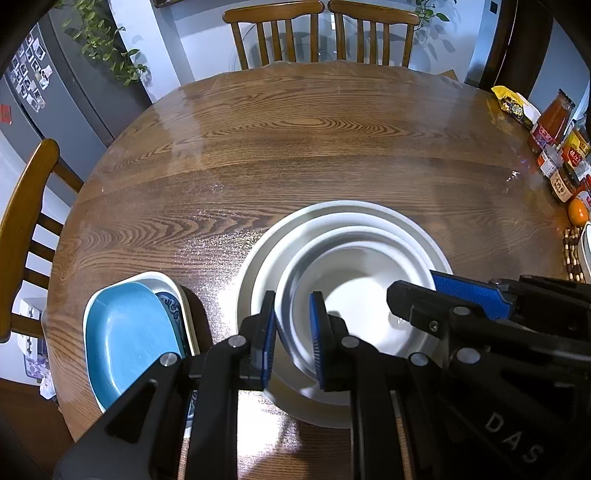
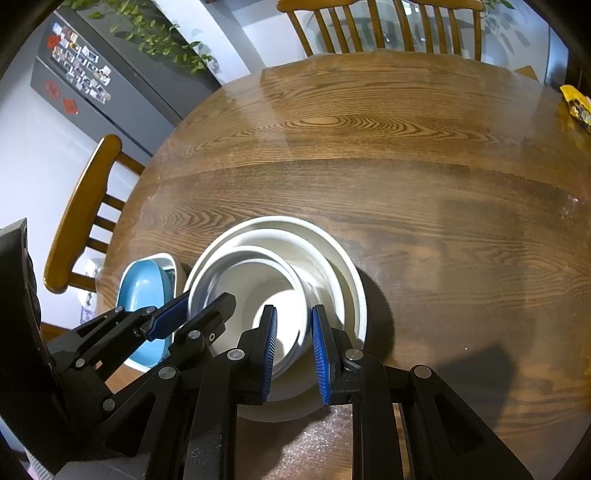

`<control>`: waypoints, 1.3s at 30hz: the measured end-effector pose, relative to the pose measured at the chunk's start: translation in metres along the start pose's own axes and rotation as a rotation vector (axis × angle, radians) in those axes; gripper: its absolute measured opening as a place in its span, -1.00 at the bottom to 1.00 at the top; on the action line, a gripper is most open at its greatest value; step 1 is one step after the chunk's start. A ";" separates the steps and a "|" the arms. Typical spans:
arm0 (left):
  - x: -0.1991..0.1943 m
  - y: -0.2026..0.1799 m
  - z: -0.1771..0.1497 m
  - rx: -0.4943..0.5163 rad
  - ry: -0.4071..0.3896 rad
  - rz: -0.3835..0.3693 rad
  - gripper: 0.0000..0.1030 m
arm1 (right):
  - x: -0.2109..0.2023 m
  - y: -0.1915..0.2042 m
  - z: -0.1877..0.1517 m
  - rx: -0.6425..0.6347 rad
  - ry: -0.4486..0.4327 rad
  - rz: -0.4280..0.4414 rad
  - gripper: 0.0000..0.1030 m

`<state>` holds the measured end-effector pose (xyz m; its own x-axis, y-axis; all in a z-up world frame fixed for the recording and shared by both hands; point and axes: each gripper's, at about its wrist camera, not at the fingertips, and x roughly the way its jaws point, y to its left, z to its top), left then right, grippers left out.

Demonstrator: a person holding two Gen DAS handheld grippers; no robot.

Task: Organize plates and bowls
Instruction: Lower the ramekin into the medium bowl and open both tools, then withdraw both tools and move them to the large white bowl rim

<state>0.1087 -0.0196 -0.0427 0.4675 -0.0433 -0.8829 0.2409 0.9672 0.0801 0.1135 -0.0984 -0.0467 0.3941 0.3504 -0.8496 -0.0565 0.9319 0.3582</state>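
Near the table's front edge stands a nested stack of white bowls. My left gripper is shut on the left rim of the innermost white bowl, one pad inside and one outside. My right gripper is shut on the same bowl's right rim; it also shows in the left wrist view, right gripper. In the right wrist view the left gripper comes in from the left. A blue oval plate lies in a white oval dish left of the stack.
The round wooden table has jars and sauce bottles, an orange and a yellow packet along its right edge. Wooden chairs stand at the far side and the left. A grey fridge stands beyond at the left.
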 end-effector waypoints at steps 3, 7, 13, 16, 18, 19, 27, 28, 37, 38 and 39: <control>-0.003 -0.001 0.000 0.008 -0.013 0.010 -0.70 | -0.001 0.000 -0.001 0.007 -0.002 0.006 -0.60; -0.006 -0.001 0.000 0.005 -0.019 0.005 -0.65 | -0.004 0.001 -0.002 0.007 -0.008 0.005 -0.60; -0.012 -0.001 -0.002 0.008 -0.038 0.005 -0.64 | -0.010 0.002 -0.003 0.006 -0.022 0.007 -0.60; -0.016 -0.002 -0.002 0.009 -0.051 0.004 -0.62 | -0.013 0.001 -0.003 0.004 -0.031 0.010 -0.60; -0.019 -0.002 -0.002 0.010 -0.058 0.001 -0.52 | -0.016 0.002 -0.004 0.004 -0.038 0.013 -0.60; -0.021 -0.002 -0.002 0.012 -0.064 0.003 -0.49 | -0.018 0.002 -0.004 0.005 -0.041 0.015 -0.60; -0.030 -0.004 -0.005 0.022 -0.096 0.006 -0.38 | -0.031 0.003 -0.009 0.001 -0.071 0.030 -0.60; -0.031 -0.004 -0.006 0.023 -0.100 0.006 -0.37 | -0.032 0.004 -0.009 -0.001 -0.073 0.030 -0.60; -0.038 -0.001 -0.011 0.012 -0.116 0.006 -0.29 | -0.044 0.001 -0.013 0.005 -0.097 0.032 -0.60; -0.038 0.001 -0.012 0.010 -0.117 0.005 -0.29 | -0.045 0.000 -0.013 0.007 -0.099 0.032 -0.60; -0.039 0.001 -0.012 0.008 -0.119 0.003 -0.28 | -0.046 -0.001 -0.014 0.009 -0.101 0.032 -0.60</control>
<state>0.0802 -0.0135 -0.0138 0.5655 -0.0699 -0.8218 0.2456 0.9655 0.0869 0.0827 -0.1138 -0.0134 0.4828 0.3687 -0.7944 -0.0628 0.9193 0.3885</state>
